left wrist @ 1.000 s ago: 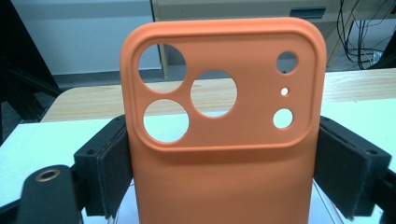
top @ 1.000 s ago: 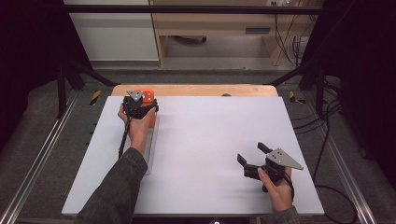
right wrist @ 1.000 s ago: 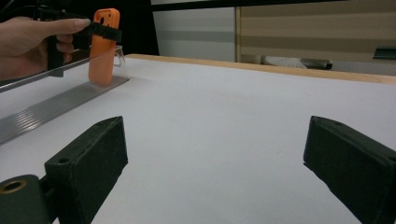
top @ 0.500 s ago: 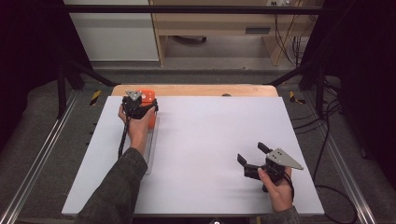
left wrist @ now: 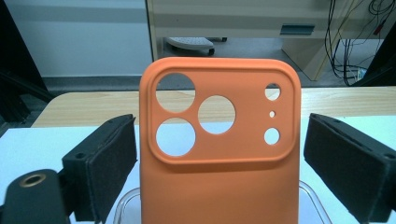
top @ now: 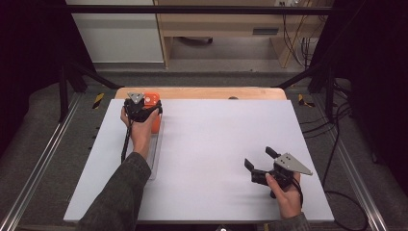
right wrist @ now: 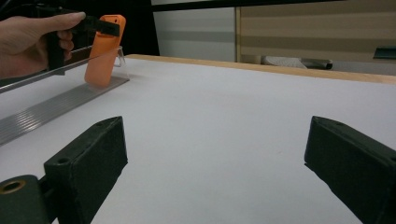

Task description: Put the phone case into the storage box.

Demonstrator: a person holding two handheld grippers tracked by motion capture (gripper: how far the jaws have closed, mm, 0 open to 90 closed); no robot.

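Two claws are at work on the white surface (top: 211, 144). From the high view, your left claw (top: 144, 107) sits far out at about 11 o'clock on the surface, and your left hand (top: 140, 129) grips it from behind. The orange phone case (top: 153, 111) stands right at that claw, next to a long clear stand (top: 158, 144) that runs back toward you. Your right claw (top: 260, 161) rests down at about 4 o'clock, well apart from the case, with your right hand (top: 285, 192) under it. Its jaws are spread and nothing is between them.

Now the left claw's own view. The orange phone case (left wrist: 219, 154) stands upright in the middle, with its round camera holes at the top. It sits in a clear holder (left wrist: 126, 205) at about 6 o'clock. The left claw (left wrist: 219, 158) has just been opening. One black pad (left wrist: 112, 158) is just beside the case at 9 o'clock. The other pad (left wrist: 345, 163) is off at 3 o'clock with a gap. The pads are not squeezing the case; it stands between them, let go.

Last, the right claw's view. The right claw (right wrist: 215, 158) is wide open over bare white surface (right wrist: 224, 102). Far off at 11 o'clock you see the orange phone case (right wrist: 103, 51) leaning on the clear stand (right wrist: 60, 105), with your left hand (right wrist: 32, 39) beside it.
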